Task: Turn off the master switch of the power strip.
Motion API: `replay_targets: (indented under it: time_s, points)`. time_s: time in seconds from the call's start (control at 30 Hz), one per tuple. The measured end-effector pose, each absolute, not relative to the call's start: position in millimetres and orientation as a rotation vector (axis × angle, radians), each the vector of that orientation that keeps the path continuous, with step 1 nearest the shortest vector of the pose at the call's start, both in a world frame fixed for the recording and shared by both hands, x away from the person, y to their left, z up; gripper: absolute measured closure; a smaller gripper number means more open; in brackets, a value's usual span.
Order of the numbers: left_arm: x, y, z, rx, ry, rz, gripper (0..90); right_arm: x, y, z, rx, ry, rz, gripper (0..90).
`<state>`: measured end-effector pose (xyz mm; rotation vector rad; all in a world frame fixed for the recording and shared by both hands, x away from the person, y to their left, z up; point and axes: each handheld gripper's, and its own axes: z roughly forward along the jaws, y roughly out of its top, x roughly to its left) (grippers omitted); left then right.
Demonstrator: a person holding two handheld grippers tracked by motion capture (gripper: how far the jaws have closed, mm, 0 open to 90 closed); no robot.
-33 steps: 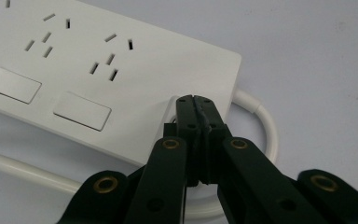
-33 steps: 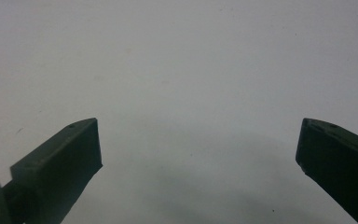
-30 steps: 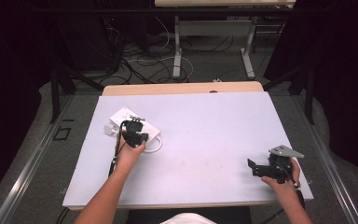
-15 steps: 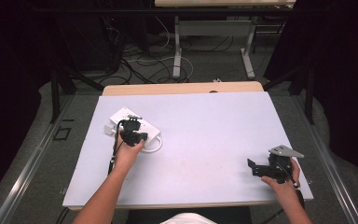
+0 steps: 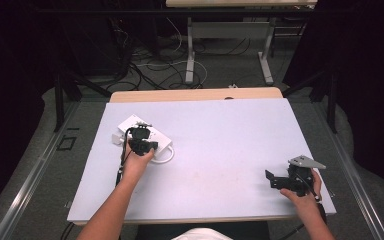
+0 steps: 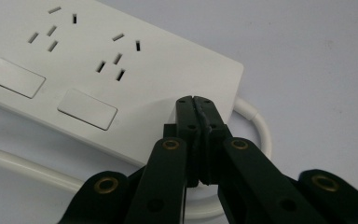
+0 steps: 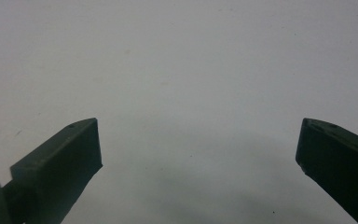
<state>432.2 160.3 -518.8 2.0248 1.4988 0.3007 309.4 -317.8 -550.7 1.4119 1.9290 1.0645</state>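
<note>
Over the white plastic power strip [image 6: 98,70], the left gripper [image 6: 196,105] pressed its closed jaws, probably toggling a switch; the right gripper [image 7: 198,149] rested wide apart

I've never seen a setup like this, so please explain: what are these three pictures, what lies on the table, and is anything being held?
A person at a white table holds a two-jaw tool in each hand. The high view looks down from above; the other two views come from cameras riding on each tool. The left gripper has its jaws pressed together over the end of a white power strip, whose cable loops beside it. Whether they pinch anything is unclear. The right gripper has its jaws wide apart over bare table, holding nothing.
</note>
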Motion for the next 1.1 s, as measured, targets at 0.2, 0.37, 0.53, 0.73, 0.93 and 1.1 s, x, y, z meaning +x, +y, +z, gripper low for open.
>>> replay_targets:
  time_s: [0.2, 0.37, 0.53, 0.73, 0.93, 1.1]
  points:
    - [432.5, 162.0, -517.0, 2.003, 1.495, 0.297, 89.0, 309.2, -318.6, -550.6, 1.408, 1.926, 1.062, 0.0]
    - [432.9, 164.9, -515.7, 1.996, 1.494, 0.286, 86.1, 308.7, -318.7, -549.7, 1.408, 1.924, 1.054, 0.0]
    - [431.6, 168.1, -513.4, 1.99, 1.479, 0.264, 81.7, 308.5, -319.6, -549.8, 1.405, 1.916, 1.063, 0.0]
    - [428.2, 168.2, -510.0, 1.98, 1.454, 0.273, 75.1, 307.4, -319.1, -548.7, 1.396, 1.906, 1.056, 0.0]
    - [426.9, 169.6, -507.4, 1.977, 1.442, 0.27, 70.8, 306.9, -319.1, -548.2, 1.401, 1.906, 1.065, 0.0]
    - [425.1, 171.0, -504.5, 1.973, 1.432, 0.264, 65.4, 307.0, -319.2, -548.3, 1.394, 1.908, 1.063, 0.0]
